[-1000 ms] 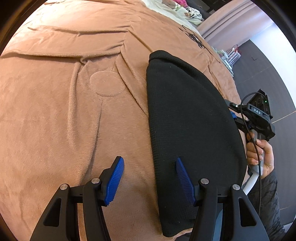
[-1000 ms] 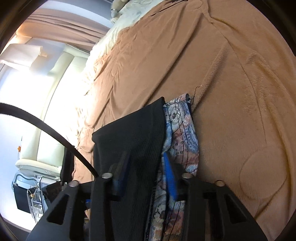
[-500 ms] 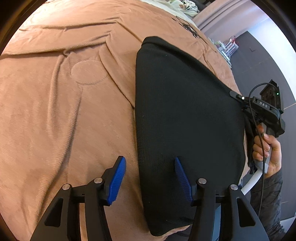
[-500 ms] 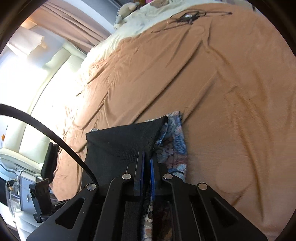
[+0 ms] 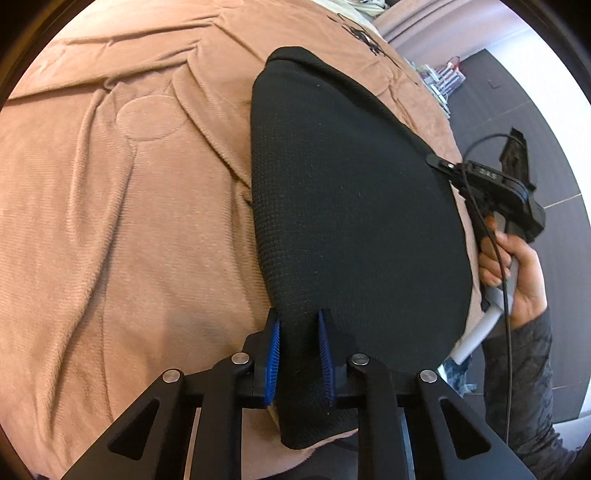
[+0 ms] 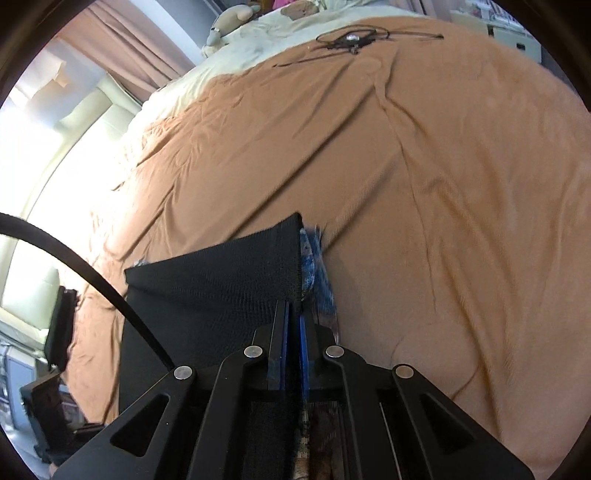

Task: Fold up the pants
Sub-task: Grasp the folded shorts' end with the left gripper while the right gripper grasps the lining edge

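Observation:
Black knit pants (image 5: 354,206) lie flat on a brown blanket (image 5: 122,229), folded into a long panel. My left gripper (image 5: 298,320) is shut on the near left edge of the pants, blue pads pinching the cloth. My right gripper (image 6: 291,314) is shut on the other edge of the pants (image 6: 221,280), with a blue patterned fabric (image 6: 317,273) showing beside and under the black cloth. The right gripper also shows in the left wrist view (image 5: 436,162), held by a hand at the pants' right edge.
The brown blanket (image 6: 406,166) covers a wide bed. A black cable device (image 6: 351,38) lies on it at the far end, near cream bedding (image 6: 266,33) and a stuffed toy (image 6: 229,18). A dark floor (image 5: 535,122) lies right of the bed.
My left gripper has moved onto the pants' near edge and closed on it. My right gripper closed on the other edge half a second ago and has lifted slightly.

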Available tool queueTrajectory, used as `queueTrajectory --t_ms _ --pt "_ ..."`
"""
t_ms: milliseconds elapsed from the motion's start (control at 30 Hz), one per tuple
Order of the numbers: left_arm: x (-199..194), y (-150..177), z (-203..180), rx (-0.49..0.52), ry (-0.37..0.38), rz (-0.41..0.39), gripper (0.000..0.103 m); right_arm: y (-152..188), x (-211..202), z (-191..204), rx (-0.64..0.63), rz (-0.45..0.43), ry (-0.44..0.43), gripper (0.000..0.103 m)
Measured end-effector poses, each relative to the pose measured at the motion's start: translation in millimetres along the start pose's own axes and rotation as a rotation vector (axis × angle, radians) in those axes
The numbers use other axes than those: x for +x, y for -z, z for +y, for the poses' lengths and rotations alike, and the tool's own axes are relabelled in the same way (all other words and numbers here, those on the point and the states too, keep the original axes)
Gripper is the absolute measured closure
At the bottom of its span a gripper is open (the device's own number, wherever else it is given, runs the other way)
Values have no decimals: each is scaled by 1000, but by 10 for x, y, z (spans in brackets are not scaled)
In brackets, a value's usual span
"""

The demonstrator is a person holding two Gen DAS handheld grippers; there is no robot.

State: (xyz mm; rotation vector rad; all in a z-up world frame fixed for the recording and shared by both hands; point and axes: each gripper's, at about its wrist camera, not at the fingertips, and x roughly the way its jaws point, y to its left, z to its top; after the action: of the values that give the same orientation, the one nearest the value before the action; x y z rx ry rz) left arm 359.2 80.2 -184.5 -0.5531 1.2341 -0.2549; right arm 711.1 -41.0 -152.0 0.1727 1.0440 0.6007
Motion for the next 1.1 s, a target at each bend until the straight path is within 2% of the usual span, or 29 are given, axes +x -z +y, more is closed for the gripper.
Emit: queueTrajectory --t_ms 100,233,333,400,433,533,700,1033,1067,1100 --pt "-2 -14 -56 17 -14 -10 81 45 90 44 -16 26 22 100" --pt "16 4 1 1 -19 -12 76 133 2 13 -16 53 -40 95" --pt "23 3 81 -20 -3 -17 75 237 -211 -51 -2 31 -76 83" --pt "18 -3 88 -20 -5 -24 75 300 -362 -97 6 15 -110 70" --pt "17 -7 84 -21 -6 -27 75 353 -456 -110 4 5 -123 68" --pt "7 -11 82 -21 -10 -35 75 463 -617 -115 -12 5 -162 68" --pt "27 -43 44 -19 -19 -44 75 612 -738 -211 -21 25 -177 68" --pt "43 -69 -23 -1 -29 -43 75 804 -816 -189 -59 62 -130 68" --pt "42 -69 -26 0 -31 -43 75 814 -818 -179 -71 65 -122 72" --pt "44 -72 -37 1 -34 -43 75 819 -827 -160 -83 64 -108 84"
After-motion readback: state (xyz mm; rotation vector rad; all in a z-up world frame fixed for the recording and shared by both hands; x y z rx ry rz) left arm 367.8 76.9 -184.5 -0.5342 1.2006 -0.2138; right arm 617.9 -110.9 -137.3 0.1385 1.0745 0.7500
